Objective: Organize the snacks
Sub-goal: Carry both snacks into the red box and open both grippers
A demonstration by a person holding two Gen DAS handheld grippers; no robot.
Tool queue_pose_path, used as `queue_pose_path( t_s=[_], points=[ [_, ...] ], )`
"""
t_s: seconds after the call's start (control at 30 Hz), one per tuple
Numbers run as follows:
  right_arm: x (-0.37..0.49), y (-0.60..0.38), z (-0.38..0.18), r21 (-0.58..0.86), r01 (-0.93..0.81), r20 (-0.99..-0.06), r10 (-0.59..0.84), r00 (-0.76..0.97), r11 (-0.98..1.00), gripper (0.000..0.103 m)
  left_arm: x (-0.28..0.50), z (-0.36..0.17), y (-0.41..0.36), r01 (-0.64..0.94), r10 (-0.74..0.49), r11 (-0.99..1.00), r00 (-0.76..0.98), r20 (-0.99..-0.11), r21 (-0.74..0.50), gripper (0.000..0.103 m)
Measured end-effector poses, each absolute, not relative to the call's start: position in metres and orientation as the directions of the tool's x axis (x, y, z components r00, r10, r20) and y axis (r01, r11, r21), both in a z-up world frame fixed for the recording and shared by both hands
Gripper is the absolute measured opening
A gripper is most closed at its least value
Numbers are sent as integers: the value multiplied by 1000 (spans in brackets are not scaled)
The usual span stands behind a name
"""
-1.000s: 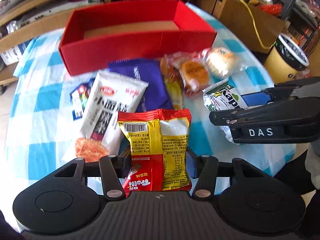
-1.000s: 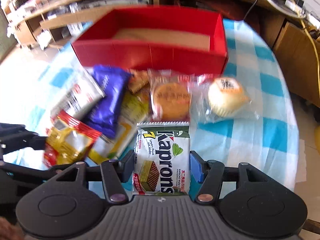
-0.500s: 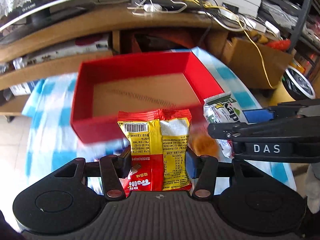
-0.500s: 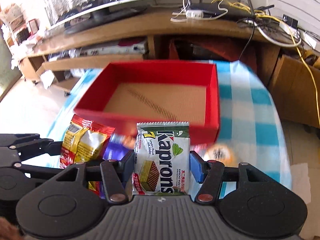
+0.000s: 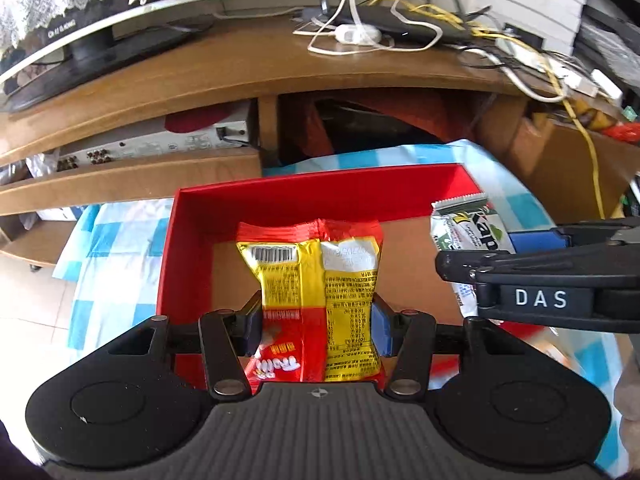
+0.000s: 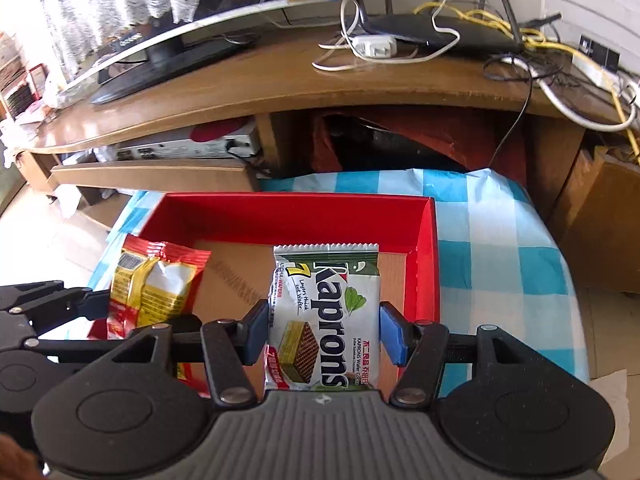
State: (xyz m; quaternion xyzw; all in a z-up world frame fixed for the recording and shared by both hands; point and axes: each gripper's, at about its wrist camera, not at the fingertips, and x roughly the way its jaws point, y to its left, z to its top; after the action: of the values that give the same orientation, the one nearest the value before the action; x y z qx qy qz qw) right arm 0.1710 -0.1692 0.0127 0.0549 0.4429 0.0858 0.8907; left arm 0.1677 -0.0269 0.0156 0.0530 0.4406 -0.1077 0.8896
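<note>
My left gripper (image 5: 316, 330) is shut on a red and yellow snack packet (image 5: 316, 280) and holds it over the left part of the open red box (image 5: 320, 192). My right gripper (image 6: 324, 332) is shut on a green and white Kaprons wafer packet (image 6: 326, 312) over the box's right part (image 6: 426, 264). The box has a brown cardboard floor (image 6: 236, 268) with nothing lying on it in view. Each gripper shows in the other's view: the right one (image 5: 536, 280) with the wafer packet (image 5: 468, 232), the left one (image 6: 44, 312) with the red and yellow packet (image 6: 156, 284).
The box sits on a blue and white checked tablecloth (image 6: 500, 248). Behind it stands a wooden TV stand (image 5: 280, 68) with a TV (image 6: 132, 52), a router and tangled cables (image 5: 400, 28). A cardboard box (image 6: 600, 216) stands at the right.
Both grippers have moved forward with their packets, from above the pile of snacks on the cloth to above the inside of the red box. The pile is now out of view.
</note>
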Motion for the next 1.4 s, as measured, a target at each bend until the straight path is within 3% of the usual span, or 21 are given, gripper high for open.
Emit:
queue_pose_path(
  t_s=[0.43,1.4],
  points=[
    [211,-155,-36,105,-139,-823,165,544,985,66,198,-37,-19,185,-72,982,517,-853,29,59],
    [217,-141,-60,83,-207,-862,174,477,975,67,196,-50,-19,186,-14,979,488,-873,89,63]
  ],
)
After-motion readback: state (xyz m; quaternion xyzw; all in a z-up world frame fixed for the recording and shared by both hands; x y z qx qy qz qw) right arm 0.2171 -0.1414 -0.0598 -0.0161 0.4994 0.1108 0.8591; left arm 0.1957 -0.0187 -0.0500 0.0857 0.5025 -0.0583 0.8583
